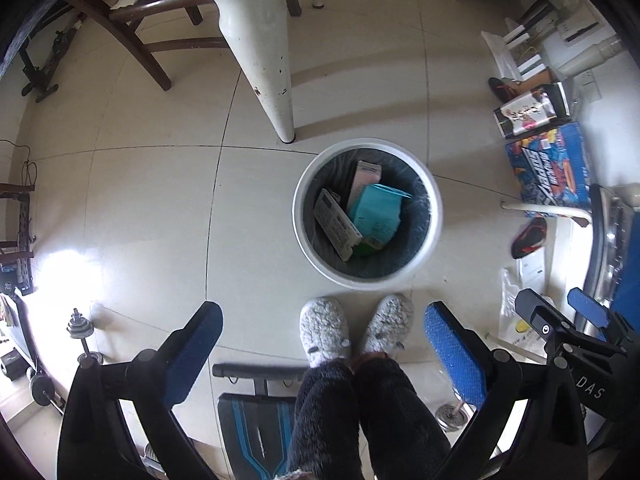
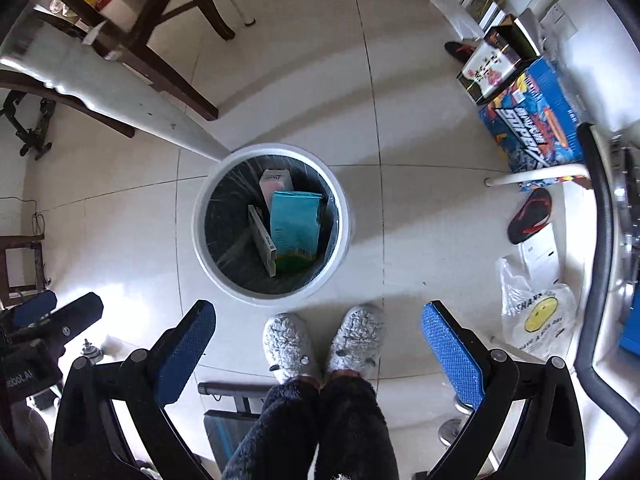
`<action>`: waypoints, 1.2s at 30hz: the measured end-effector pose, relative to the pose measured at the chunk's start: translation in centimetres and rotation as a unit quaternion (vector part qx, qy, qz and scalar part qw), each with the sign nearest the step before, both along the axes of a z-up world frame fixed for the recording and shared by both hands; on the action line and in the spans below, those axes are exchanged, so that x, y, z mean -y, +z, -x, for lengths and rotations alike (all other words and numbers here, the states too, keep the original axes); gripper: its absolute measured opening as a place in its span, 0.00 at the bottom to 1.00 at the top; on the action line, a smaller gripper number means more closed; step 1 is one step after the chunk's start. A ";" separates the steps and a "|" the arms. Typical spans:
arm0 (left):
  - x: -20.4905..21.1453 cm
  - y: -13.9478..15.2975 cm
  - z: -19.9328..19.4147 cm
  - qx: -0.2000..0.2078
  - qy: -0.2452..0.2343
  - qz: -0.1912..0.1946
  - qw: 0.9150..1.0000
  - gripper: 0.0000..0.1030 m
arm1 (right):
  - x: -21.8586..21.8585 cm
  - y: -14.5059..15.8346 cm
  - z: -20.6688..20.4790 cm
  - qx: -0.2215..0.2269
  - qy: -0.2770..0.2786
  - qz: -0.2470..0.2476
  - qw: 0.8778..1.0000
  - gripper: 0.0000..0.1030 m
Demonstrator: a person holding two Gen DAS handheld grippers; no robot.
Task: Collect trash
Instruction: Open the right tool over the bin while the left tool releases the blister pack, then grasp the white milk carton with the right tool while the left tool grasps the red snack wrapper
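Observation:
A round white trash bin (image 1: pixel 308 240) with a dark liner stands on the tiled floor, also in the right wrist view (image 2: pixel 200 240). Inside lie a teal packet (image 1: pixel 376 212) (image 2: pixel 294 224), a pink-white box (image 1: pixel 362 180) (image 2: pixel 276 184) and a flat grey box (image 1: pixel 336 224) (image 2: pixel 262 240). My left gripper (image 1: pixel 324 332) is open and empty, high above the floor, nearer than the bin. My right gripper (image 2: pixel 320 332) is open and empty too, above the person's slippers. The right gripper also shows at the left wrist view's right edge (image 1: pixel 560 312).
A white table leg (image 1: pixel 260 48) stands behind the bin, with dark wooden chairs (image 1: pixel 132 20) beyond. Colourful boxes (image 2: pixel 532 116), a red-black sandal (image 2: pixel 530 216) and a plastic bag (image 2: pixel 536 312) lie at the right. The person's grey slippers (image 2: pixel 320 344) stand just before the bin. Dumbbells (image 1: pixel 80 340) lie at the left.

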State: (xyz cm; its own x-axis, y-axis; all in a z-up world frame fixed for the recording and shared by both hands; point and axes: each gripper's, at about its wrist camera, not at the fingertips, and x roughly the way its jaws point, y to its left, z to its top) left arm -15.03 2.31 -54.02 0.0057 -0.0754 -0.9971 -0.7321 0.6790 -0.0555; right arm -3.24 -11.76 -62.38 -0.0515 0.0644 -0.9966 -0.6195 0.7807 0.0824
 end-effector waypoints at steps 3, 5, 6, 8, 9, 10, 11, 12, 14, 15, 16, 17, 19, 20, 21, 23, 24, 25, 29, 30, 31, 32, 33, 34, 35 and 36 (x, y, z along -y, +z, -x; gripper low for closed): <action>0.8 2.7 0.4 0.006 -0.007 -0.001 1.000 1.00 | 0.6 3.3 0.5 0.005 0.002 -0.002 1.000 1.00; 1.4 4.7 0.7 0.009 -0.014 -0.002 1.000 1.00 | 1.0 5.4 0.9 0.006 0.003 -0.003 1.000 1.00; 1.7 5.9 0.8 0.012 -0.018 -0.003 1.000 1.00 | 1.3 6.8 1.1 0.006 0.002 -0.005 1.000 1.00; 2.1 7.8 1.0 0.015 -0.026 -0.007 1.000 1.00 | 1.8 9.3 1.4 0.009 0.000 -0.008 1.000 1.00; 2.3 8.6 1.1 0.018 -0.028 -0.008 0.999 1.00 | 2.0 10.6 1.6 0.009 -0.001 -0.011 1.000 1.00; 2.5 9.9 1.2 0.021 -0.032 -0.010 0.999 1.00 | 2.2 12.0 1.7 0.010 -0.003 -0.013 1.000 1.00; 2.6 10.9 1.3 0.023 -0.035 -0.012 0.999 1.00 | 2.4 13.1 1.9 0.012 -0.005 -0.016 1.000 1.00; 2.8 11.7 1.4 0.026 -0.036 -0.014 0.999 1.00 | 2.6 14.4 2.0 0.013 -0.007 -0.019 1.000 1.00; 2.8 13.8 1.7 0.033 -0.035 -0.015 0.999 1.00 | 2.9 16.8 2.2 0.017 -0.010 -0.023 1.000 1.00; 2.8 14.7 1.8 0.037 -0.035 -0.016 0.999 1.00 | 3.0 18.0 2.3 0.018 -0.011 -0.026 0.999 1.00; 2.7 16.0 2.0 0.041 -0.034 -0.019 0.998 1.00 | 3.1 19.0 2.5 0.017 -0.012 -0.028 0.999 1.00; 2.7 17.0 2.0 0.044 -0.033 -0.022 0.998 1.00 | 3.2 20.4 2.6 0.016 -0.014 -0.031 0.999 1.00; 2.6 19.1 1.8 0.049 -0.033 -0.032 0.998 1.00 | 3.3 22.8 2.7 0.015 -0.015 -0.040 0.999 1.00; 2.6 20.1 1.6 0.052 -0.035 -0.040 0.997 1.00 | 3.2 23.9 2.7 0.015 -0.018 -0.044 0.999 1.00; 2.4 21.0 1.4 0.057 -0.037 -0.048 0.997 1.00 | 3.2 25.2 2.6 0.013 -0.021 -0.050 0.998 1.00; 1.9 23.7 0.3 0.074 -0.041 -0.067 0.994 1.00 | 3.1 27.7 2.3 0.013 -0.031 -0.066 0.997 1.00; 1.5 24.6 -0.1 0.082 -0.043 -0.075 0.993 1.00 | 3.0 28.9 2.0 0.012 -0.036 -0.076 0.996 1.00; 1.1 25.9 -1.0 0.090 -0.047 -0.087 0.991 1.00 | 2.9 30.4 1.5 0.012 -0.045 -0.088 0.995 1.00; -1.2 30.4 -4.9 0.115 -0.050 -0.149 0.981 1.00 | 2.2 35.2 -1.5 0.030 -0.076 -0.128 0.988 1.00; -1.9 31.4 -6.3 0.118 -0.047 -0.163 0.978 1.00 | 2.0 36.6 -2.8 0.037 -0.087 -0.141 0.986 1.00; -2.5 32.0 -7.1 0.121 -0.047 -0.171 0.977 1.00 | 1.8 37.4 -3.7 0.042 -0.092 -0.145 0.984 1.00; -3.2 32.6 -8.4 0.122 -0.046 -0.183 0.974 1.00 | 1.7 38.5 -5.1 0.051 -0.102 -0.150 0.982 1.00; -3.8 33.0 -9.4 0.120 -0.045 -0.192 0.973 1.00 | 1.6 39.4 -6.4 0.057 -0.110 -0.156 0.980 1.00; -4.4 33.5 -10.8 0.121 -0.046 -0.197 0.972 1.00 | 1.6 40.1 -7.9 0.062 -0.122 -0.160 0.978 1.00; -5.2 33.9 -12.7 0.126 -0.048 -0.201 0.970 1.00 | 1.4 40.6 -9.3 0.065 -0.131 -0.162 0.976 1.00; -5.6 34.0 -13.8 0.125 -0.048 -0.204 0.970 1.00 | 1.4 41.1 -10.9 0.067 -0.141 -0.165 0.974 1.00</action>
